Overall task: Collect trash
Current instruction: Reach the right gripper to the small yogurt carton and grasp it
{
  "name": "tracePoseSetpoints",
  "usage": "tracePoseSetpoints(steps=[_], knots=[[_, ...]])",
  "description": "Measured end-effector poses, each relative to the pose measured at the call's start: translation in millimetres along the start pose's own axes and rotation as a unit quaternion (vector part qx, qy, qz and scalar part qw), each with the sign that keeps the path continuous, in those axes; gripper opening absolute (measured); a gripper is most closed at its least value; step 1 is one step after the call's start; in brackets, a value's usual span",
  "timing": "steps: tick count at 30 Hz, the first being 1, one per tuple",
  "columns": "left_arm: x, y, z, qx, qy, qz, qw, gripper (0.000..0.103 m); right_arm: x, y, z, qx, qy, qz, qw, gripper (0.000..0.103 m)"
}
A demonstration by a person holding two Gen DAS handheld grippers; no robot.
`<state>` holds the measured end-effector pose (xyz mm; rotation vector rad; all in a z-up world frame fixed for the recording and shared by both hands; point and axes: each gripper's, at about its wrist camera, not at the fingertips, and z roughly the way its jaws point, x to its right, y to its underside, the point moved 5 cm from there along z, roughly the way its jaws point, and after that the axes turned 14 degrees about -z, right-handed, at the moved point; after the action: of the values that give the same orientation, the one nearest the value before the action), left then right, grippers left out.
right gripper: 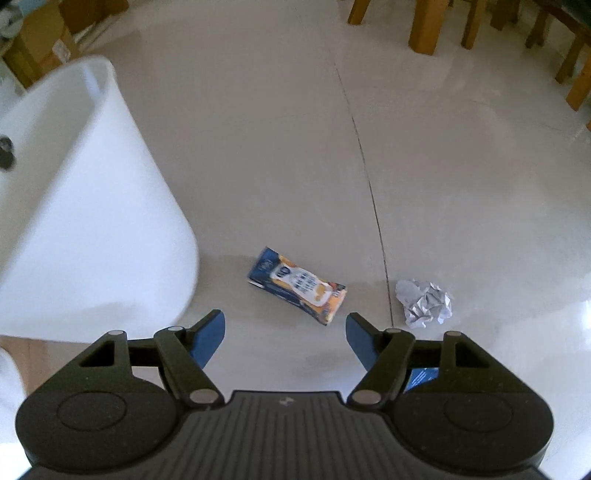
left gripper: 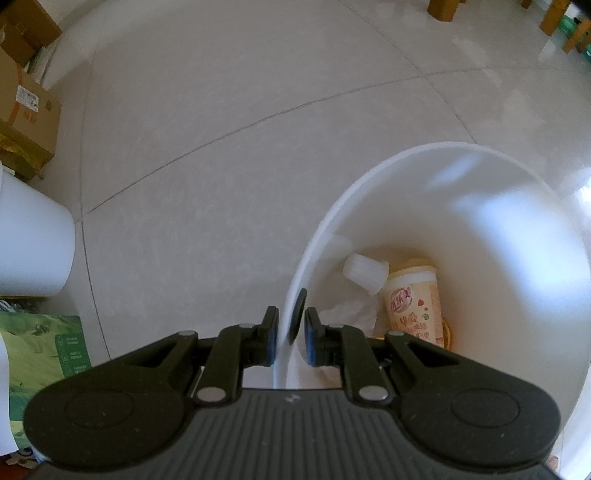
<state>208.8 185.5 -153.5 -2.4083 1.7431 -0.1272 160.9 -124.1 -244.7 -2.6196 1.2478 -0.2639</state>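
Observation:
My left gripper (left gripper: 290,334) is shut on the rim of a white trash bucket (left gripper: 369,177), one finger outside and one inside. At the bucket's bottom lie a printed paper cup (left gripper: 413,302), a small white plastic cup (left gripper: 365,271) and crumpled white paper (left gripper: 351,312). In the right wrist view the same bucket (right gripper: 92,206) stands at the left. My right gripper (right gripper: 285,334) is open just above the floor. A flattened blue and orange drink carton (right gripper: 297,286) lies on the tiles right ahead of its fingers. A crumpled paper ball (right gripper: 424,302) lies further right.
Cardboard boxes (left gripper: 29,114) and another white bin (left gripper: 33,243) stand along the left, with a green bag (left gripper: 40,354) below them. Wooden chair and table legs (right gripper: 424,26) stand at the far side of the tiled floor (right gripper: 280,147).

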Motion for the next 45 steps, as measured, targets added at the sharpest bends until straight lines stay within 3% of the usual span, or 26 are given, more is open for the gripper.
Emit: tracePoseSetpoints(steps=[7,14,22,25,27,30,39,45], knots=[[1,0,3,-0.003,-0.004,0.012,0.9999,0.013,6,1,60,-0.022,0.020,-0.093,0.995,0.076],[4,2,7,-0.003,-0.015,0.024,0.9996,0.013,-13,-13,117,-0.038,-0.004,-0.192,0.981,0.076],[4,5,4,0.001,-0.008,0.024,0.9997,0.013,-19,-17,158,-0.059,0.000,-0.241,0.969,0.069],[3,5,2,0.001,-0.005,0.023,0.9997,0.013,-21,-16,165,-0.069,-0.002,-0.240,0.968,0.062],[1,6,2,0.001,-0.004,0.022,0.9997,0.013,-22,-14,168,-0.083,-0.001,-0.242,0.967,0.044],[-1,5,1,0.001,-0.003,0.020,0.9998,0.013,-22,-10,167,-0.096,-0.001,-0.229,0.969,0.036],[-2,2,2,-0.004,0.000,0.024,0.9997,0.013,9,4,125,-0.109,-0.005,-0.090,0.990,0.034],[1,4,5,-0.003,-0.008,0.030,0.9995,0.013,32,4,56,-0.085,0.001,-0.021,0.996,0.034]])
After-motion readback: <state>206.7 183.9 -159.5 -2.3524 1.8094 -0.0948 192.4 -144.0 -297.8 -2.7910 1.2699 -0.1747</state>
